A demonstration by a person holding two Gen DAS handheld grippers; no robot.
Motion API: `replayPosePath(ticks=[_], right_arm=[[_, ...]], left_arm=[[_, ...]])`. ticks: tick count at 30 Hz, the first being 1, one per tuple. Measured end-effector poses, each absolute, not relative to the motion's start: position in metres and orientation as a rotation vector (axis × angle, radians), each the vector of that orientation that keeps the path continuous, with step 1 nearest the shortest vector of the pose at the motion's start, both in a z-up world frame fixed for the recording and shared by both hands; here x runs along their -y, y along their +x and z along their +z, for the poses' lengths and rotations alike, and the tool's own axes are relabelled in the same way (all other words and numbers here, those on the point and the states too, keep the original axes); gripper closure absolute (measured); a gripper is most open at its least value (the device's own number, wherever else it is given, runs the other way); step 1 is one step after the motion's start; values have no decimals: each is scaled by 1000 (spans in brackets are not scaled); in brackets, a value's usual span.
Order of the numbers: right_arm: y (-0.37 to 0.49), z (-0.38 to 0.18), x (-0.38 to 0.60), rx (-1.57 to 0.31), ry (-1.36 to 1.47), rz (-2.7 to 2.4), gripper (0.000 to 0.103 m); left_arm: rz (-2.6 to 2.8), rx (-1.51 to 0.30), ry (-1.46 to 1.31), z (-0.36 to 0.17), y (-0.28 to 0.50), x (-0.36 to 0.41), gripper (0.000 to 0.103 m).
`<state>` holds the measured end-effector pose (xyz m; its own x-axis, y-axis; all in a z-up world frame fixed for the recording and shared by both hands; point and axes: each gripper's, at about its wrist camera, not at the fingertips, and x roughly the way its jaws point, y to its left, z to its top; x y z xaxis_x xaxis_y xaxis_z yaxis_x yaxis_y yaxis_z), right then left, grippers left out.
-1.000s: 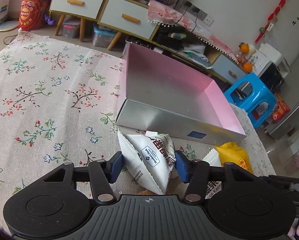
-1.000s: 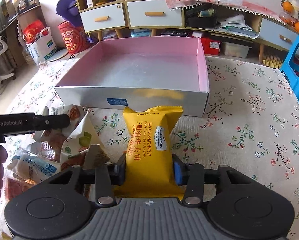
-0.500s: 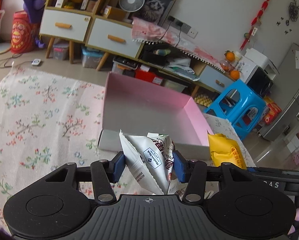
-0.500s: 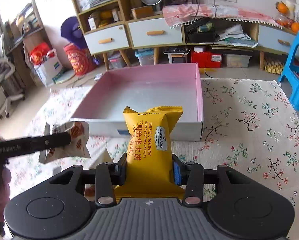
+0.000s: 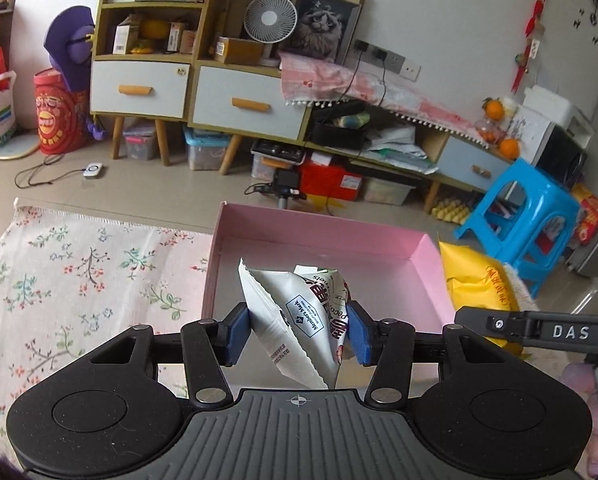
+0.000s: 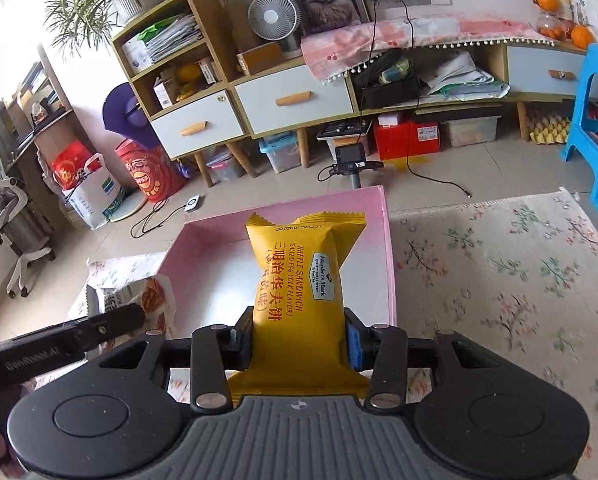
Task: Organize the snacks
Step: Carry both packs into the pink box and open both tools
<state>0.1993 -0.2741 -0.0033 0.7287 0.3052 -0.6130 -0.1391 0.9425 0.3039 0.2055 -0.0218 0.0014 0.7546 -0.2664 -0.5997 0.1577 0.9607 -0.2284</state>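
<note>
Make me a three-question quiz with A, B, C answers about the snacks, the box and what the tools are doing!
1. Where is the pink box?
A. On the floral cloth
B. On the blue stool
C. On the shelf

2. What colour is the packet in the right tool?
A. Green
B. Yellow
C. Purple

3. What is the left tool doing?
A. Hanging open with nothing in it
B. Lying inside the box
C. Gripping a white packet

Answers:
1. A, the box sits on the floral cloth, with the blue stool off to the side.
2. B, the waffle sandwich packet between its pads is yellow.
3. C, the blue pads press on both sides of the white packet, held up in front of the box.
</note>
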Motion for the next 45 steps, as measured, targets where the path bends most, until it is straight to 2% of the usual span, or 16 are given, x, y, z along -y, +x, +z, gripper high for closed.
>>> replayPosePath(ticks=[9,12,14,15,17,30,45], right_arm=[[217,-13,263,-739,195,228,69],[218,-14,259,-737,159,225,66],[216,-11,257,-724,150,232,62],[216,-9,257,-721,155,237,51],[212,-4,256,-705,158,240,39],[180,31,242,-679,83,253,23],[138,77,228,-621,34,267,16]], left_arm=[[-175,-692,-99,-17,222,29,53],[-179,-704,-84,-20,224,29,49],[-177,-707,-70,-20,223,29,34],[-179,-704,-68,-20,223,28,29],[-183,-697,-72,-17,221,27,19],[-193,-677,-91,17,191,9,10],[-225,-638,-74,53,143,-13,8]])
